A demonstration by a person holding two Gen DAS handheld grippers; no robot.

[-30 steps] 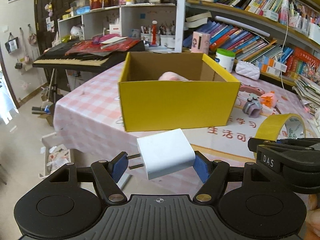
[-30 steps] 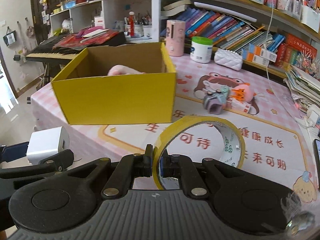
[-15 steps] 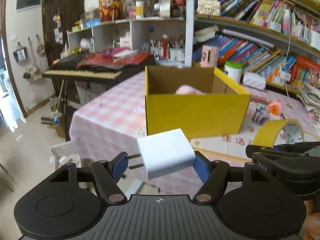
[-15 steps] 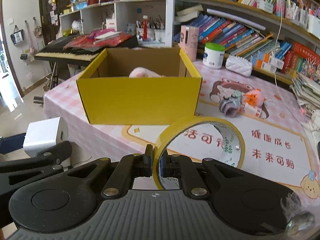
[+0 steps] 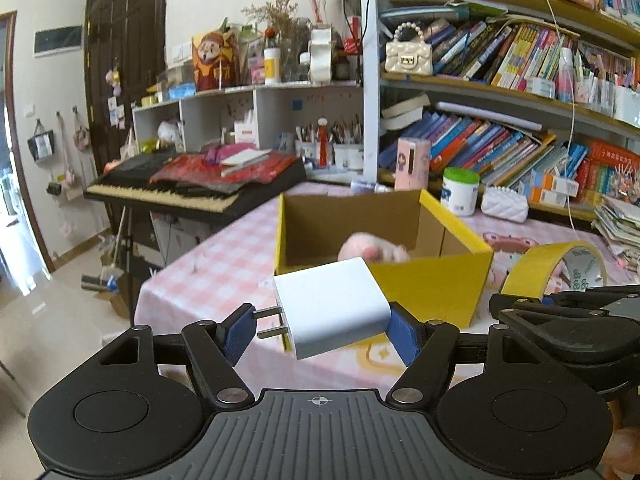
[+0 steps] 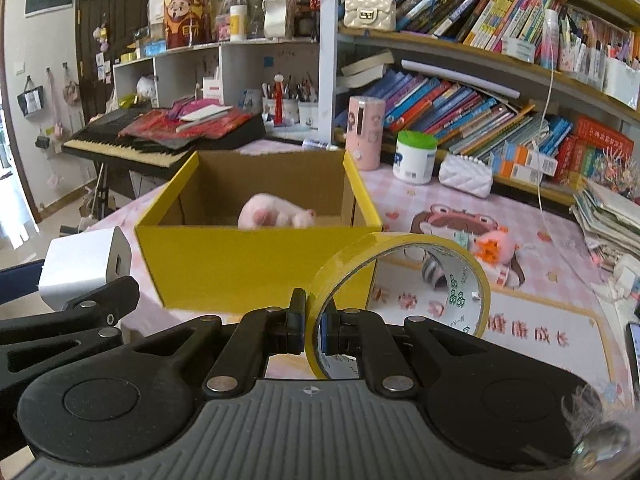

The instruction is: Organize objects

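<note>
Left gripper [image 5: 320, 330] clamps white charger [image 5: 332, 312], prongs pointing left; right gripper [image 6: 314, 328] pinches upright yellow tape roll [image 6: 400, 276].

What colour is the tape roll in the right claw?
Yellow tape roll, white inner core; clearest in the right wrist view.

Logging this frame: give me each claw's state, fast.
Left claw: closed on the charger.
Right claw: closed on the tape.
</note>
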